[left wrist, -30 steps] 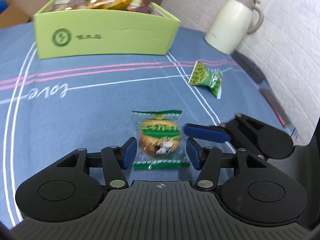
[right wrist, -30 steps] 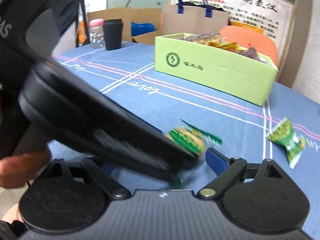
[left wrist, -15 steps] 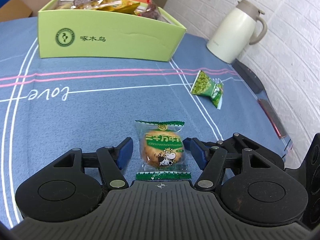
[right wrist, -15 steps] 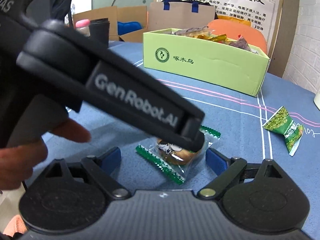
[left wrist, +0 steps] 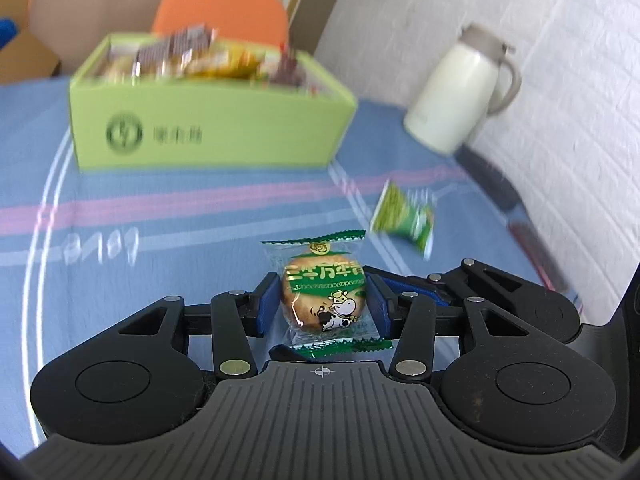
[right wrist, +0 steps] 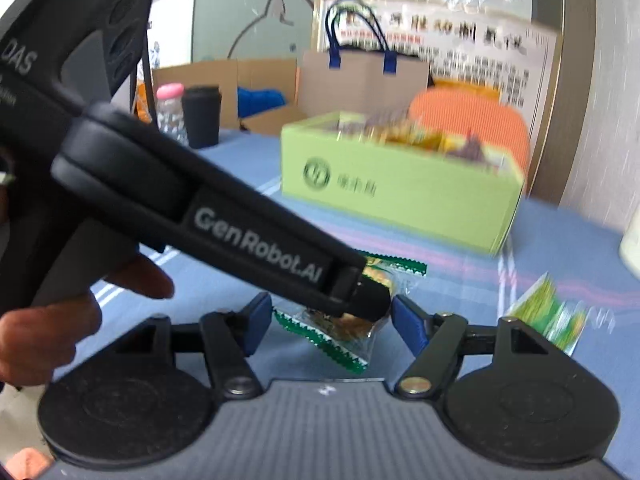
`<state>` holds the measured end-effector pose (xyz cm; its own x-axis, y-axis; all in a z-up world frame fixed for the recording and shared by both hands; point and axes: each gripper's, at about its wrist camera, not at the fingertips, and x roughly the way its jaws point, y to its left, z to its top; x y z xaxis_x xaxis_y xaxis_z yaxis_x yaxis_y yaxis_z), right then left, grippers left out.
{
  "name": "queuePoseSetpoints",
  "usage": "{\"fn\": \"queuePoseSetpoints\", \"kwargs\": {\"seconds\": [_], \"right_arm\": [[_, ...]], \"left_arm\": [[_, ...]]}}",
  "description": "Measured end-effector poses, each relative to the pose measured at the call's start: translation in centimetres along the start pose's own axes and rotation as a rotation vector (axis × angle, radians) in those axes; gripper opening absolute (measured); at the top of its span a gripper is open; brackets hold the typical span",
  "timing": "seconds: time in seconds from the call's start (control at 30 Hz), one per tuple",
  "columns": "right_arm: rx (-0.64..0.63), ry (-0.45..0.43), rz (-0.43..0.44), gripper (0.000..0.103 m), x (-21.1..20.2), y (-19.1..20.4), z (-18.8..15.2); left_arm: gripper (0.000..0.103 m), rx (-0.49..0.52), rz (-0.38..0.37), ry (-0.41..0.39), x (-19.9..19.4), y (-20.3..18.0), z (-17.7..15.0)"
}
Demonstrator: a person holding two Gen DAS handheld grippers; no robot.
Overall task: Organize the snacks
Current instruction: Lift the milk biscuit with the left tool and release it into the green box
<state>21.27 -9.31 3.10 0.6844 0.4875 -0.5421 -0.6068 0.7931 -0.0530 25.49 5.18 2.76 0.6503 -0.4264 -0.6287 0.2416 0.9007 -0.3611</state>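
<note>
A clear cookie packet (left wrist: 324, 300) with green edges and a cow print sits between the blue pads of my left gripper (left wrist: 322, 306). The jaws are closing and the pads press its sides, holding it just above the blue cloth. In the right wrist view the same cookie packet (right wrist: 344, 340) hangs under the left tool's black housing (right wrist: 240, 232). My right gripper (right wrist: 330, 322) straddles it with jaws closing, its pads clear of the wrapper. A green box (left wrist: 208, 136) full of snacks stands further back. A green pea packet (left wrist: 404, 216) lies on the cloth to the right.
A white thermos jug (left wrist: 460, 96) stands by the brick wall at the right. Behind the box is an orange chair (left wrist: 224, 16). A black cup (right wrist: 202, 116) and a pink-capped bottle (right wrist: 170, 108) stand at the far left of the table. A hand (right wrist: 48, 320) grips the left tool.
The left jaws have closed onto the cookie packet and lifted it off the cloth. The right jaws have narrowed around it. Both views have tipped up toward the green box.
</note>
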Motion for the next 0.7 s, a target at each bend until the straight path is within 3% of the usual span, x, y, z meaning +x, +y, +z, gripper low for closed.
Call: {"fn": "queuePoseSetpoints", "kwargs": {"seconds": [0.27,0.43,0.57,0.7], "right_arm": [[-0.101,-0.109,-0.054,0.078,5.1,-4.1,8.3],[-0.125,-0.095,-0.078,0.078,10.3,-8.4,12.4],[-0.079,-0.034,-0.046,0.077,14.4,-11.9,13.0],[-0.043,0.005,0.0,0.078,17.0,-13.4,11.0]], "left_arm": [[0.025,0.0,0.042,-0.105,1.1,0.7,10.5],[0.025,0.052,0.108,-0.127,4.7,0.9,17.4],[0.025,0.069,0.139,-0.081,9.4,2.1,20.9],[0.029,0.049,0.164,-0.037,13.3,3.9,20.4]]}}
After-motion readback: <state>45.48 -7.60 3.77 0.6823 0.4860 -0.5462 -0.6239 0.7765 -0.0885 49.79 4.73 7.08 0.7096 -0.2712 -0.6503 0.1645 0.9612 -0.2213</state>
